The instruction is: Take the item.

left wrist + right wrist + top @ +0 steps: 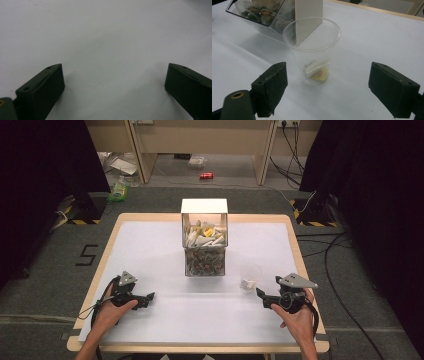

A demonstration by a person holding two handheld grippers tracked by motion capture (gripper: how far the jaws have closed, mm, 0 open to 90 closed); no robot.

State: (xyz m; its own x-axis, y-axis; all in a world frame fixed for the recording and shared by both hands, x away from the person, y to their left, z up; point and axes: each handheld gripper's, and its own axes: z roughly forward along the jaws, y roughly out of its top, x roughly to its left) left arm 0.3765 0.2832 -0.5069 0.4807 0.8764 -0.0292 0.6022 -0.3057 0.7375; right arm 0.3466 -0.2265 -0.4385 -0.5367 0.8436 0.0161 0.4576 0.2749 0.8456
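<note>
A clear plastic cup point(312, 51) stands upright just ahead of the right gripper point(328, 92), in line with the gap between its jaws, which are spread wide and touch nothing. Inside the cup lies what looks like a sachet point(318, 70) with a yellow tag, blurred through the wall. Beyond the cup sits a clear box point(265, 17) of packets. Well to the side, the left gripper point(113, 87) rests on the white table point(105, 35), jaws likewise apart and holding nothing.
</note>
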